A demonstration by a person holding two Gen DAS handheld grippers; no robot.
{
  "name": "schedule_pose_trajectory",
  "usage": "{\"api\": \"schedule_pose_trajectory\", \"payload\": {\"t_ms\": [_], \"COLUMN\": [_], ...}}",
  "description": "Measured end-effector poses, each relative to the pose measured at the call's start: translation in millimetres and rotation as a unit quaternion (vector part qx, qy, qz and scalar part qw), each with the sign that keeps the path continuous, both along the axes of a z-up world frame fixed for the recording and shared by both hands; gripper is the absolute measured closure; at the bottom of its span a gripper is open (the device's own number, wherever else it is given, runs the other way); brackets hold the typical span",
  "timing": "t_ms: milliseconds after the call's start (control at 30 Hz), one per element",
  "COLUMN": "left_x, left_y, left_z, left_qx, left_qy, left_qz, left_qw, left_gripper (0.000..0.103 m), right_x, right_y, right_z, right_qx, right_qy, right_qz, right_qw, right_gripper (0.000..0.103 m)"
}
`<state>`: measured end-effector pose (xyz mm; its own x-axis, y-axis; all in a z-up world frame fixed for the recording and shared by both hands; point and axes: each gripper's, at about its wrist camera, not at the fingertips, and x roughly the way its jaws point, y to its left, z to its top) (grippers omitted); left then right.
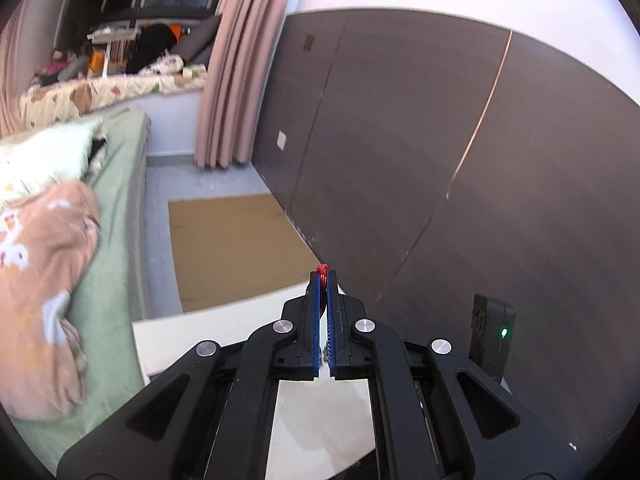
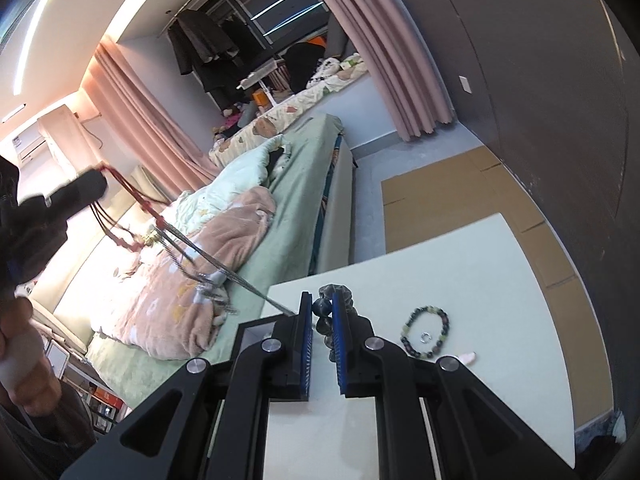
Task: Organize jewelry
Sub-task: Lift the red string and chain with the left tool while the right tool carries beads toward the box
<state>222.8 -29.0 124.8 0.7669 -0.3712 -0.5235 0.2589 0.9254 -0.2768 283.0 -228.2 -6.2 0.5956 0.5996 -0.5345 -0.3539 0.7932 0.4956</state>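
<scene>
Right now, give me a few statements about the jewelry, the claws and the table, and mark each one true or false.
1. The left claw is shut on a red cord. True.
2. The right claw is wide open and holds nothing. False: dark beads sit between its pads, though the grip itself is unclear.
3. A beaded bracelet lies on the white table. True.
4. A small silver ring lies outside the bracelet, on the floor. False: it lies on the table inside the bracelet's loop.
5. Thin silver chains hang in the air over the bed. True.
</scene>
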Motion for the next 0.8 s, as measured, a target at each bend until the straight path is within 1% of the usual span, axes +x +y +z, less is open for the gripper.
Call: {"api": "schedule_pose_trajectory", "payload": {"t_ms": [233, 400, 600, 800], "left_x": [-10, -16, -16, -14], "left_y": [23, 40, 50, 59], "left_z": [39, 56, 61, 48], "left_qx": [0.008, 0.008, 0.011, 0.004], "left_qy": [-0.042, -0.061, -0.068, -0.053], "left_qz": [0.022, 0.04, 0.047, 0.051], "left_qw": [0.9988, 0.9973, 0.9965, 0.9973], "left_gripper": [0.099, 0.099, 0.099, 0.099], "right_x": [3, 3, 5, 4], "right_y": [20, 36, 55, 69], "right_z": [16, 19, 16, 10], "right_qx": [0.0, -0.001, -0.002, -0.004], "right_qy": [-0.014, -0.017, -0.014, -0.009], "right_qz": [0.02, 0.036, 0.054, 0.065], "right_qw": [1.0, 0.999, 0.998, 0.998], "right_gripper": [0.093, 0.093, 0.093, 0.093]}}
